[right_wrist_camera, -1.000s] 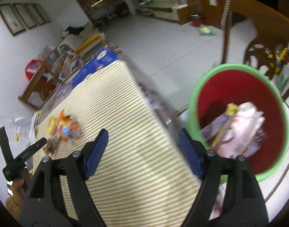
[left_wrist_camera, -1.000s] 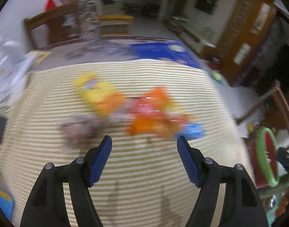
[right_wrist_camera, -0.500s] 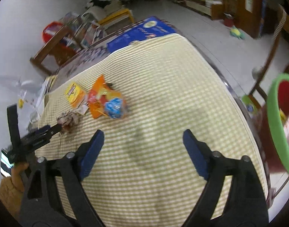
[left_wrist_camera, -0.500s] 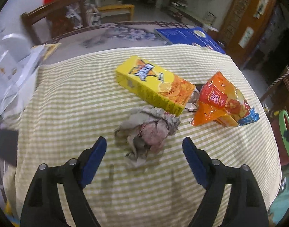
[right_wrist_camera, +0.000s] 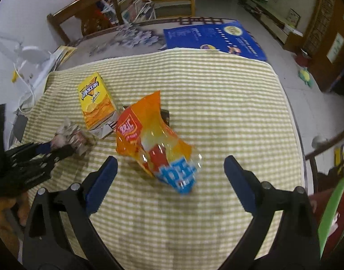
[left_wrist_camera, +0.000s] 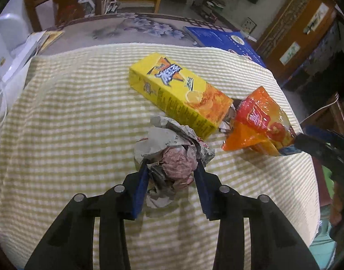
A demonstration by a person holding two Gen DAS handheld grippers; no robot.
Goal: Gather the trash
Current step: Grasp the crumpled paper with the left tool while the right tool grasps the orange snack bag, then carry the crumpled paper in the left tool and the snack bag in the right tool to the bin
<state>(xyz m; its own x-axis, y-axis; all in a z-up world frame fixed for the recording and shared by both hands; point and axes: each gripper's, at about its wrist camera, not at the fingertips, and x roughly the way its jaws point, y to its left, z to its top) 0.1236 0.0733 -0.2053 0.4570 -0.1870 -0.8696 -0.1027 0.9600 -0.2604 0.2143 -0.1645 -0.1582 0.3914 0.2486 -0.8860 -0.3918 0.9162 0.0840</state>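
A crumpled paper wad (left_wrist_camera: 172,148) lies on the checked tablecloth (left_wrist_camera: 70,112), and my left gripper (left_wrist_camera: 172,164) is closing on it, both blue pads pressing its sides. Behind it are a yellow drink carton (left_wrist_camera: 178,92) and an orange snack bag (left_wrist_camera: 259,121). In the right wrist view, my right gripper (right_wrist_camera: 170,160) hovers above the orange snack bag (right_wrist_camera: 154,139), its jaws opening wide and touching nothing. That view also shows the carton (right_wrist_camera: 96,103), the paper wad (right_wrist_camera: 68,135) and the left gripper (right_wrist_camera: 48,149) at the far left.
A green-rimmed red bin (right_wrist_camera: 333,213) stands off the table's right edge. A blue poster (right_wrist_camera: 212,38) lies at the far end. A wooden chair (right_wrist_camera: 82,20) stands behind the table, and white items (right_wrist_camera: 30,58) lie at the left.
My left gripper came down over the paper wad and closed onto it. My right gripper swung from above the bin to over the table near the orange bag, jaws widening.
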